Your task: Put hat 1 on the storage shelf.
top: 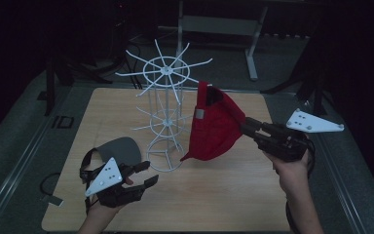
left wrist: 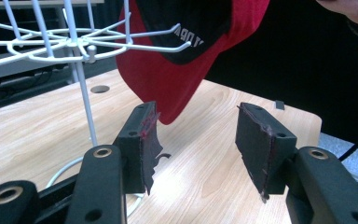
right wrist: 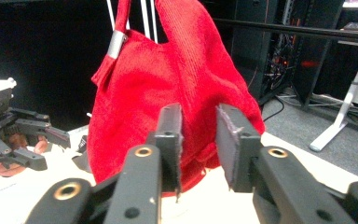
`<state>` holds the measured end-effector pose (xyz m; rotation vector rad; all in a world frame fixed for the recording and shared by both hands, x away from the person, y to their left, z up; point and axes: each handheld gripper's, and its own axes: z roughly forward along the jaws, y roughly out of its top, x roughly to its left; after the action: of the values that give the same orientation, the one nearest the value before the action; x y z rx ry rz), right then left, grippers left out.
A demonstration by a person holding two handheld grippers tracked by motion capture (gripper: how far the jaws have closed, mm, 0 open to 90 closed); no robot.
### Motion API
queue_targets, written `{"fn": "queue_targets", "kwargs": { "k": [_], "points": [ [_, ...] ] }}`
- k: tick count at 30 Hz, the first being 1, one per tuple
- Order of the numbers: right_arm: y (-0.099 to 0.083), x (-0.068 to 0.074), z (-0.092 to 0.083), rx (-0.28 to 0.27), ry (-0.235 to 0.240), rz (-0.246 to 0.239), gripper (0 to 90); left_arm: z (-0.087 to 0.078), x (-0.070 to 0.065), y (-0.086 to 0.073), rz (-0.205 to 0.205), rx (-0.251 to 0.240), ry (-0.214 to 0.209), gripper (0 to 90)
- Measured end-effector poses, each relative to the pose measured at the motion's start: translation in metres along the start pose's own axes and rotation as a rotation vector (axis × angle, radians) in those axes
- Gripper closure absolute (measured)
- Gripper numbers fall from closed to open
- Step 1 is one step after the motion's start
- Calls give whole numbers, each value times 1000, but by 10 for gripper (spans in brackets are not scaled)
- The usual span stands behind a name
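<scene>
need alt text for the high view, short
A red cap hangs from an arm of a white wire rack on a wooden table, with the right gripper at the cap's back. The left gripper is open near the rack's base, beside a grey cap lying on the table.

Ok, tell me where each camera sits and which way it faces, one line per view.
High view: above the person's side, looking forward and down on the wooden table; both forearms and hand-held grippers show.
Left gripper view: rides the left hand-held gripper, looking along open jaws at the white wire rack.
Right gripper view: rides the right hand-held gripper, facing the red cap, pads parted around its fabric.
Shared: all three see the red cap hanging on the rack.
</scene>
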<state>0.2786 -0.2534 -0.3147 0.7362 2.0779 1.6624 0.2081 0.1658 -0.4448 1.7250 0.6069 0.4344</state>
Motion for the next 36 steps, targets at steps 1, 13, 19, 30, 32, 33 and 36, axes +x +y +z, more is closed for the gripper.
{"fn": "queue_targets", "kwargs": {
  "k": [1, 13, 19, 30, 32, 33, 36],
  "points": [
    [-1, -1, -2, -1, 1, 1, 645, 0, 0, 0, -2, 0, 1, 493],
    [-31, -22, -24, 35, -135, 9, 366, -3, 3, -9, -12, 12, 15, 493],
    [-59, -36, -25, 101, -209, 58, 285, -4, 6, -14, -11, 19, 25, 493],
    [-117, -50, -23, 164, -196, 122, 123, -10, 14, -29, -21, 42, 50, 493],
    [-129, -52, -22, 177, -186, 138, 137, -11, 15, -33, -28, 43, 54, 493],
    [-135, -52, -21, 184, -193, 142, 140, -11, 16, -35, -37, 42, 58, 494],
    [-153, -55, -21, 212, -224, 144, 162, -13, 18, -39, -42, 54, 71, 493]
  ]
}}
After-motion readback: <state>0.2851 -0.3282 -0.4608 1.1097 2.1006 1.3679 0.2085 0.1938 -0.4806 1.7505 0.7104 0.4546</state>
